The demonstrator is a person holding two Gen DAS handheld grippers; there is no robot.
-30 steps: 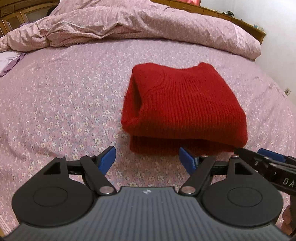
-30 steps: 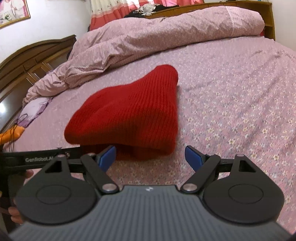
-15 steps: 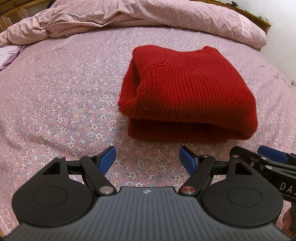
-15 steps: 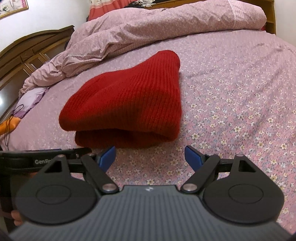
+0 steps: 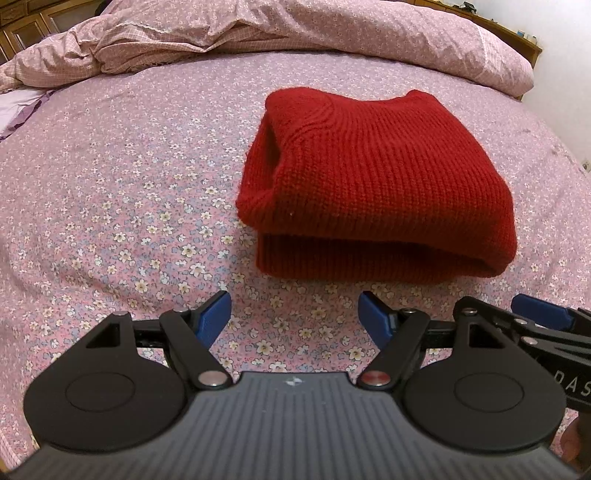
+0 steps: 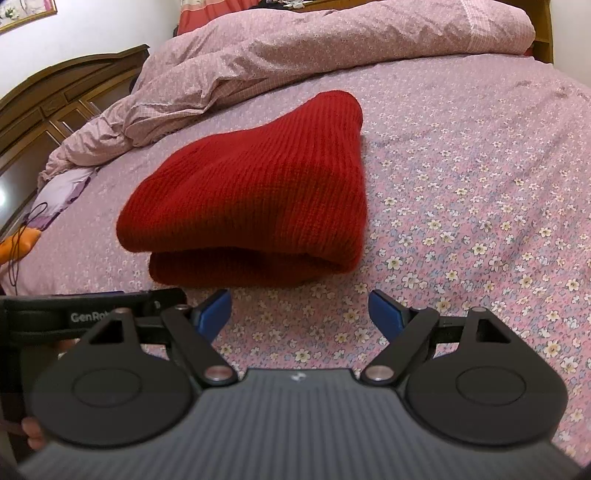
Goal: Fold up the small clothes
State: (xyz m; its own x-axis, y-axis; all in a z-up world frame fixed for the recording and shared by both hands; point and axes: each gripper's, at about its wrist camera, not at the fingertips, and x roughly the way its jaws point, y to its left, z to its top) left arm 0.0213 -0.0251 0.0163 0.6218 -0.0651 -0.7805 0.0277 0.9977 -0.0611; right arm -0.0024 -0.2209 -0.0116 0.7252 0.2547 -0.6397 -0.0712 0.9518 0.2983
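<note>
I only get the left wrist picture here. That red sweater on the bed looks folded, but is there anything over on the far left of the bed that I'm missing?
Observer: Yes. The right wrist view shows an orange thing with a dark cord at the bed's left edge, past the red sweater.
Operator: What's behind that?
Observer: Dark wooden furniture stands along that side, beside the bunched quilt.
Operator: Anything on the wall?
Observer: A framed picture hangs at the top left corner.
Operator: And the right claw, is it gripping anything?
Observer: No. The right claw is open over the flowered sheet, short of the sweater; the left claw is open too.
</note>
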